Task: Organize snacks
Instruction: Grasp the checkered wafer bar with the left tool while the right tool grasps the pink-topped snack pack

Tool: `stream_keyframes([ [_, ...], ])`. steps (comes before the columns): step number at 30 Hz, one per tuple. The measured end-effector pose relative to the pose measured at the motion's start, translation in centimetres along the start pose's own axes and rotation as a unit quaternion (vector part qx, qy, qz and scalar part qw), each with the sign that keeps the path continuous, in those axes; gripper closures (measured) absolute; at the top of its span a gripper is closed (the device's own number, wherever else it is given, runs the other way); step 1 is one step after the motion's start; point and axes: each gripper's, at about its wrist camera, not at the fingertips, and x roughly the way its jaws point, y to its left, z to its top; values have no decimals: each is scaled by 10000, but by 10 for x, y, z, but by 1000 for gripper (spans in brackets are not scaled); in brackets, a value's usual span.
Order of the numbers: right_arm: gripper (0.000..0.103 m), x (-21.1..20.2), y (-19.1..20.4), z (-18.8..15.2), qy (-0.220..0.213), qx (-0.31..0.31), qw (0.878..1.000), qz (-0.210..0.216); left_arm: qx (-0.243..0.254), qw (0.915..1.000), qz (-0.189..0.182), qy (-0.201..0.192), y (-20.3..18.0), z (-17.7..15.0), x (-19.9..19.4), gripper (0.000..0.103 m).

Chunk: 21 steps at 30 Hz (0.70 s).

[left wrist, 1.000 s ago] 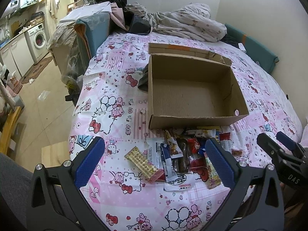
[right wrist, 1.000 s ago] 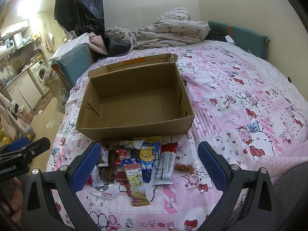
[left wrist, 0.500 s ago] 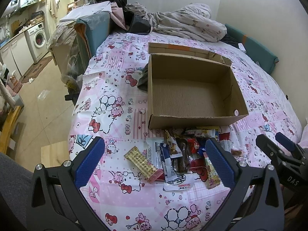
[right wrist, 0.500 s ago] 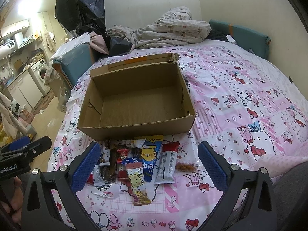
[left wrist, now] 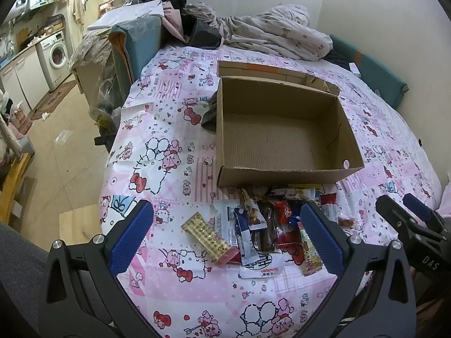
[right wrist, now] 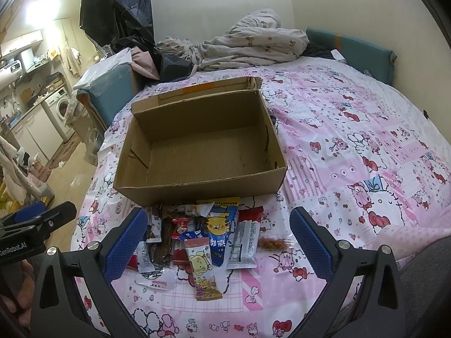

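nothing has really moved since a second ago: your left gripper (left wrist: 227, 236) and right gripper (right wrist: 218, 240) hover wide open above the snacks (right wrist: 197, 233), cardboard box (right wrist: 197, 152) still empty

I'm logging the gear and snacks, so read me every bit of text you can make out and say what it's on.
"DAS": on the right gripper, as the left wrist view shows it.
"GenRobot.AI", first letter cut off: on the left gripper, in the right wrist view.
"Tiandsen", upside down and uncertain: on the white wrapper.
Print on the other snack packets: too small to read.
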Motion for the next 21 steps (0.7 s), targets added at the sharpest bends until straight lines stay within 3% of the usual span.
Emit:
stream_keyframes([
  [13, 0, 1, -8, 6, 123, 127, 9998, 23, -117, 9996, 21, 243, 8, 2, 10, 0],
  [17, 0, 3, -21, 19, 282, 401, 9987, 159, -427, 9966, 216, 667, 26, 12, 27, 0],
  [21, 0, 18, -37, 27, 671, 656, 9954, 189, -976, 9861, 336, 1303, 51, 15, 54, 0],
])
